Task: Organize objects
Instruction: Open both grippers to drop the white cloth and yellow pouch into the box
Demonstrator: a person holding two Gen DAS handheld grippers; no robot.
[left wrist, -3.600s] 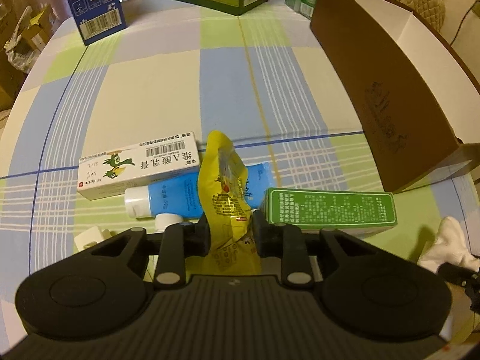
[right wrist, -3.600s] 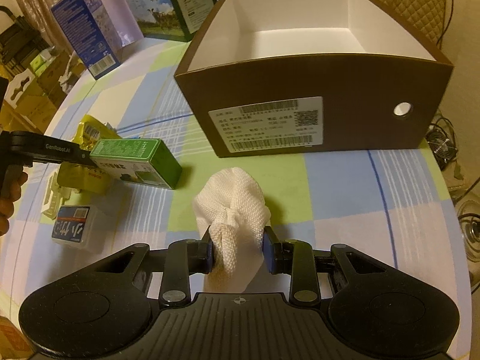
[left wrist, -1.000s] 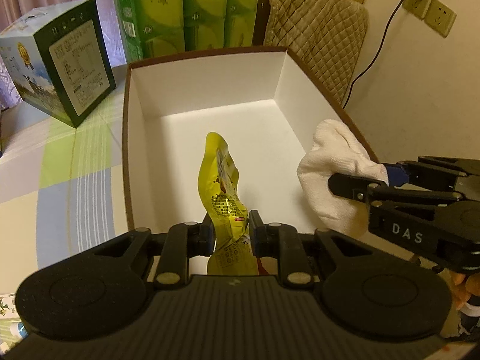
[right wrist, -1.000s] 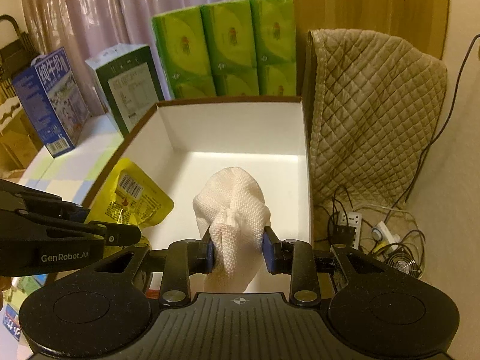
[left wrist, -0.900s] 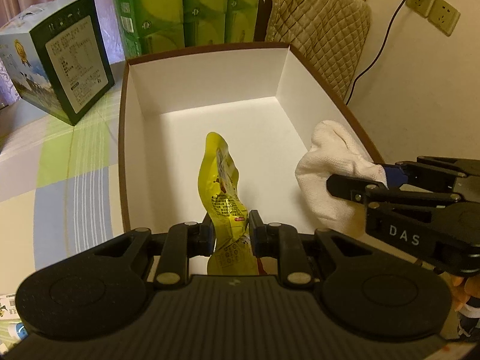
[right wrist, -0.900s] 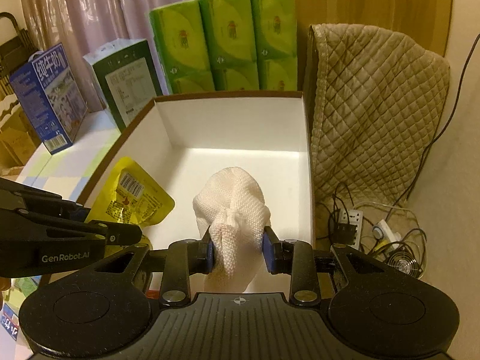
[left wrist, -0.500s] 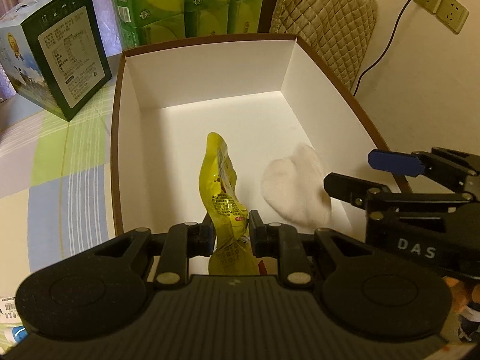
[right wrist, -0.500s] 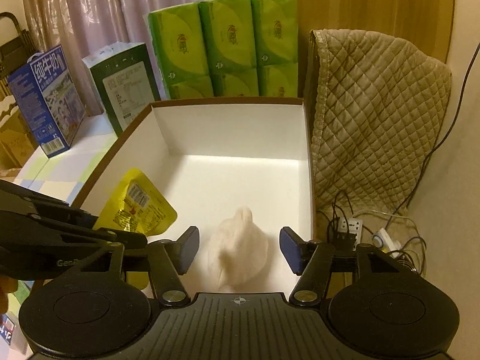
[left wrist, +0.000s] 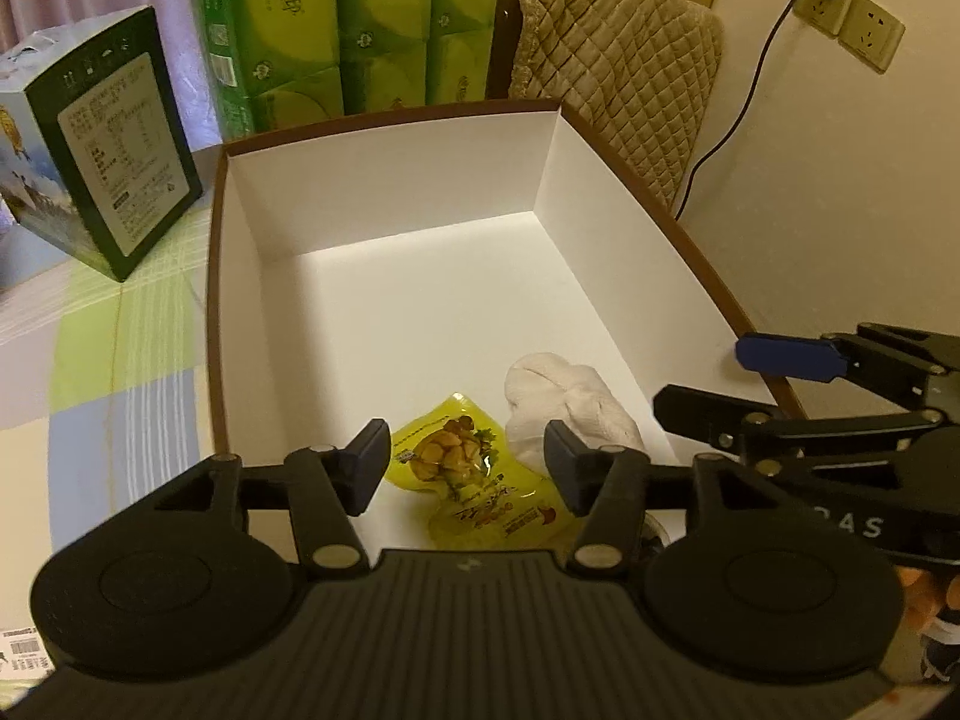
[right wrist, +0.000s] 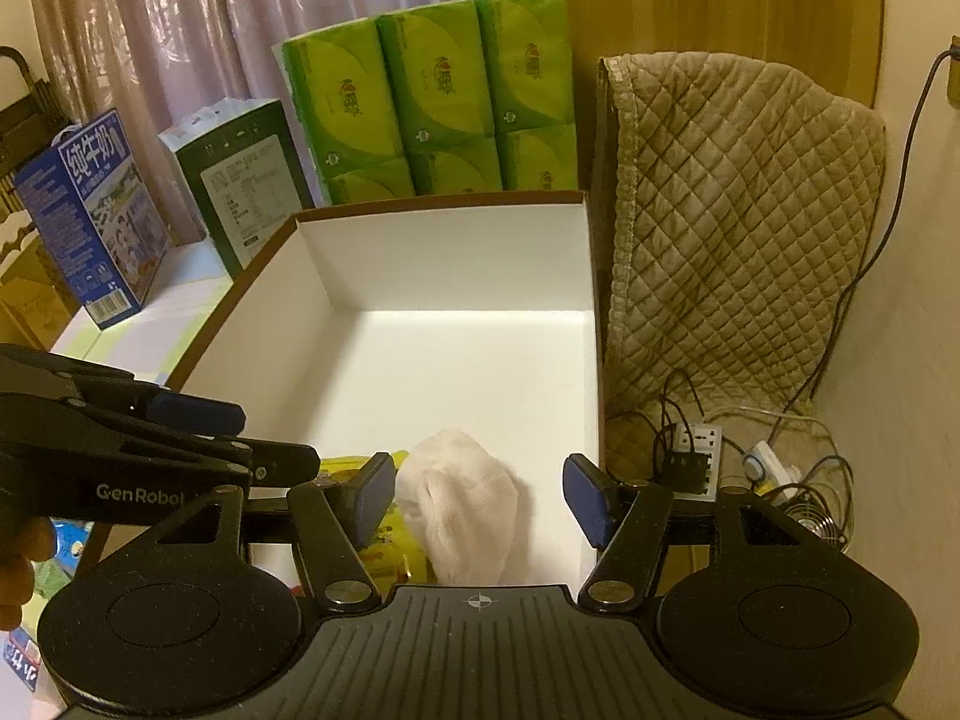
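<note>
**Both grippers spread wide above the box, pouch and cloth lying inside**

At far left, a dark green printed carton (left wrist: 114,150) is standing on the pastel checked tablecloth (left wrist: 108,360), with a stack of bright green tissue packs (left wrist: 336,24) rising behind it. Next comes the brown cardboard box with a white interior (left wrist: 384,276). The left gripper (left wrist: 468,467) is hovering over the box's near end with its jaws spread wide and holding nothing. Beneath it, a glossy yellow snack pouch (left wrist: 462,468) is lying flat on the box floor. Just right of the pouch, touching it, a crumpled white knitted cloth (left wrist: 564,408) is resting close to the box's right wall. The right gripper (right wrist: 480,495) is hanging above that cloth, its jaws also wide apart and empty. Further right, a beige quilted cover (left wrist: 612,78) is draping over a chair outside the box.
</note>
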